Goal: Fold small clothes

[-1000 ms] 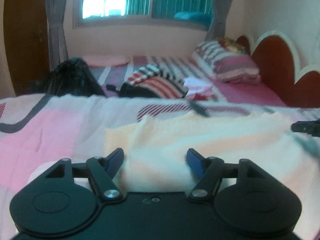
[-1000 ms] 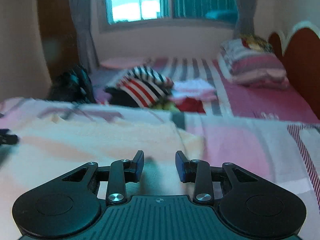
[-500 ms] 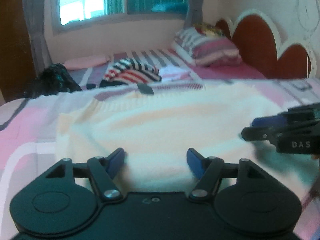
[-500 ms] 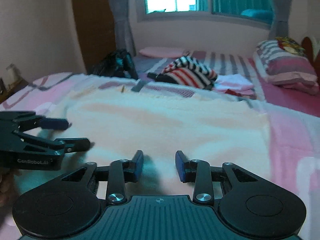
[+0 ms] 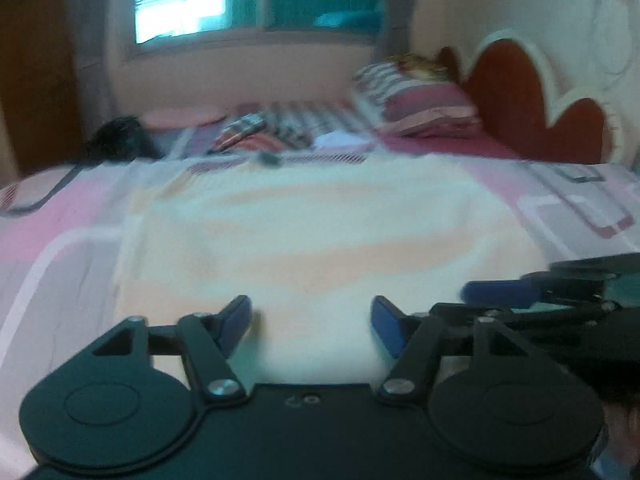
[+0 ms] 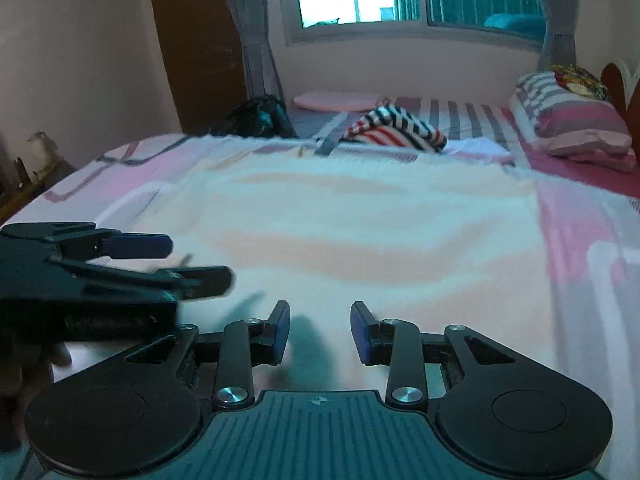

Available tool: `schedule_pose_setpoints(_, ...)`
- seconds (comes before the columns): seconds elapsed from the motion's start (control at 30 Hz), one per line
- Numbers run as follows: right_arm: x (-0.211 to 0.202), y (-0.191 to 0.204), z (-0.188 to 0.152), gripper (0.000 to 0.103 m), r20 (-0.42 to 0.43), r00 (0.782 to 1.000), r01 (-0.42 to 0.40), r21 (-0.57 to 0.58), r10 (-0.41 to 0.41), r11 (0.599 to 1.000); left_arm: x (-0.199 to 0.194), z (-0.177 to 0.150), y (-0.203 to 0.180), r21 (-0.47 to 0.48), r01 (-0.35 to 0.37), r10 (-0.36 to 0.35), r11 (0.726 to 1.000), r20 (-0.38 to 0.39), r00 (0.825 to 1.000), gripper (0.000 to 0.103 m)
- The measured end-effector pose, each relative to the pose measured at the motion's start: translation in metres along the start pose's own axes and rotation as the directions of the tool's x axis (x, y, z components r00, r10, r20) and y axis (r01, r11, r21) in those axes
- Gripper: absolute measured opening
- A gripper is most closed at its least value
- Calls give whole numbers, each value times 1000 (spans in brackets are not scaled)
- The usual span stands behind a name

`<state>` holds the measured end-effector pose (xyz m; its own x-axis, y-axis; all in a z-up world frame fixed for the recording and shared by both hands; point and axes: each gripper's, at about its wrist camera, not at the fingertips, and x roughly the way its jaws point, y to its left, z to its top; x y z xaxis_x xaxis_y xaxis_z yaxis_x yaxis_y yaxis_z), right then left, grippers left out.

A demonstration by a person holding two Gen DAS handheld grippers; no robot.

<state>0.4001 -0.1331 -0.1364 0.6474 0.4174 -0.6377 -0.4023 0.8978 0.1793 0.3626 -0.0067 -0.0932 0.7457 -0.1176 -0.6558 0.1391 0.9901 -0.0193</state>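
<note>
Cream knitted garment (image 5: 320,240) spread flat on pink-and-grey patterned bedsheet (image 5: 72,216). Left tool (image 5: 311,322) over garment's near edge, jaws closing, nothing between them. Right tool (image 6: 320,330) just beside it, also over near edge, jaws apart, empty. Striped red-black-white clothes heap (image 6: 396,130) beyond garment's far edge.

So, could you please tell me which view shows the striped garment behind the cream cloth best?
The right wrist view: the striped garment is sharp there, its red, white and dark stripes clear. The left wrist view shows it only as a smaller, motion-blurred patch.
</note>
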Motion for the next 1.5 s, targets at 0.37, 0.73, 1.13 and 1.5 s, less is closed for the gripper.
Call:
schedule_pose_setpoints(0.37,-24,-30,-35,0,-12,984,178,54,-178,983,-4,-24,55,-76,-86,81,993,-64,995,68)
schedule_pose_setpoints(0.73,-47,-63,-33,0,-14,971,237,130,-237,963,-7,-24,51,-71,-107,101,992,-80,992,74)
schedule_pose_setpoints(1.13,-61,-68,-37,0,-61,978,205,130,-198,970,-8,-28,51,-65,-107,102,992,-72,992,75)
schedule_pose_setpoints(1.5,-88,-71,-18,0,49,992,102,241,-117,965,-44,-56,114,-676,91,-103,731,23,994,54)
